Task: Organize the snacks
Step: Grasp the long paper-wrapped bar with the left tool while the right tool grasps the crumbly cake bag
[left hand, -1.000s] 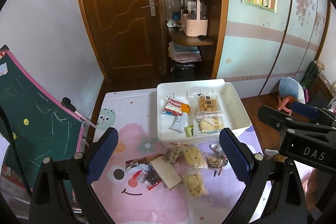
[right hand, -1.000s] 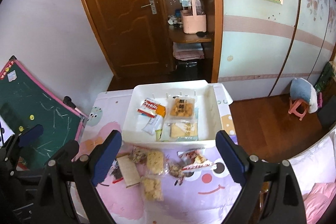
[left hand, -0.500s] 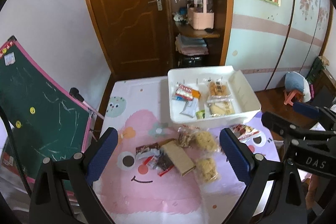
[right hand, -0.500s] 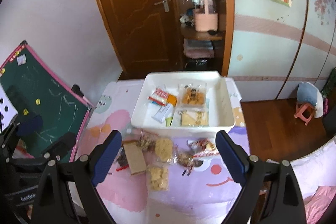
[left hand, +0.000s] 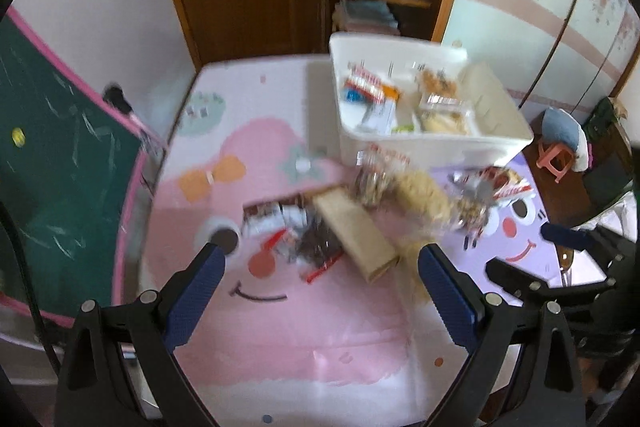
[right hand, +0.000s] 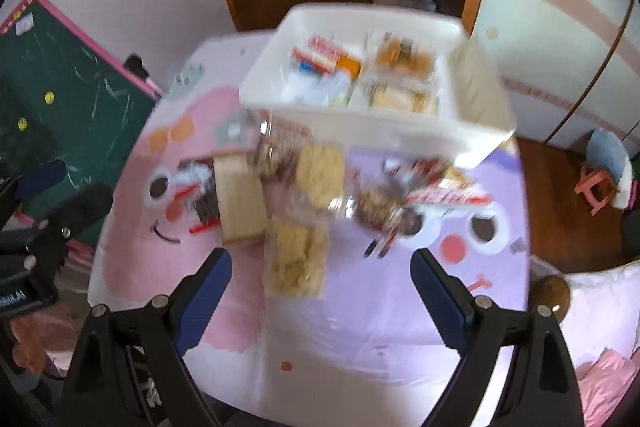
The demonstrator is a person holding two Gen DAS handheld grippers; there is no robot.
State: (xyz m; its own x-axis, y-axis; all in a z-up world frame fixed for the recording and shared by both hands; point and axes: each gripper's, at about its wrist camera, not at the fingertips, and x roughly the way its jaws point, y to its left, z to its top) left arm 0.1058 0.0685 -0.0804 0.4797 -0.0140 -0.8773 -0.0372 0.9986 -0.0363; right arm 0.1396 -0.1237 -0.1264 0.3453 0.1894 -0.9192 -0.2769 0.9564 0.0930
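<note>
Both frames are blurring with motion.

The left gripper [left hand: 320, 259] is hanging over the pink-and-lilac cartoon-face table cover [left hand: 280, 327], its blue-padded jaws standing wide apart with nothing between them. The right gripper [right hand: 320, 267] is standing just as wide over the lilac half of the cover, jaws gripping nothing.

In the left wrist view the white rectangular plastic bin [left hand: 496, 139] is sitting at about 1 o'clock on the table, with several wrapped snacks lying inside it, among them a red-and-orange packet [left hand: 370, 87]. The loose pile of snacks [left hand: 360, 211] is lying just in front of the bin, toward 12 o'clock from the left jaws: a flat tan bar [left hand: 354, 231], dark crinkled wrappers [left hand: 316, 247] touching its left edge, and pale puffed-rice cakes [left hand: 420, 195] to its right.

In the right wrist view a clear-wrapped puffed-rice cake [right hand: 296, 259] is lying nearest the right jaws, at 11 o'clock. A red-and-white wrapper [right hand: 444, 191] is lying at 1 o'clock. A green chalkboard [right hand: 60, 87] is leaning at 9 o'clock.
</note>
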